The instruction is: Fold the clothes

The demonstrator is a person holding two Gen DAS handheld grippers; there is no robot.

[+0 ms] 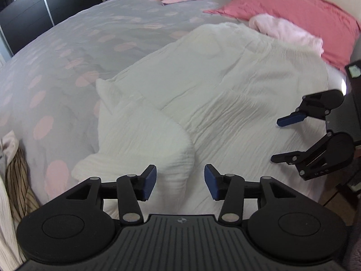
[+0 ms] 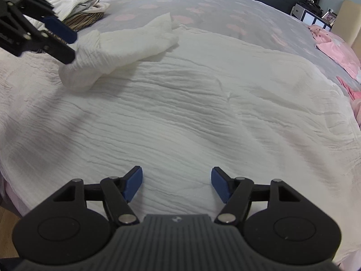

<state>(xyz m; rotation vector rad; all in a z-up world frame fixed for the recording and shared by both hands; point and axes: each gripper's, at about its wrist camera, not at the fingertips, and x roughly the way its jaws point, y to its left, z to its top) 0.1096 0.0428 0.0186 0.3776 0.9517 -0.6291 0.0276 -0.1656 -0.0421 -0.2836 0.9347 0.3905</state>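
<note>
White garment (image 1: 225, 85) spread on bed (image 1: 67, 52), sleeve (image 1: 140, 140) folded ahead of my left fingers (image 1: 179, 182). Both pairs released, empty. Risk: pinching bedcover too, dragging crinkled cloth askew.

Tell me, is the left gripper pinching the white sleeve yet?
Apart. The left wrist view shows the left gripper open, its blue pads spread either side of the white sleeve with cloth visible between them, gripping nothing.
</note>
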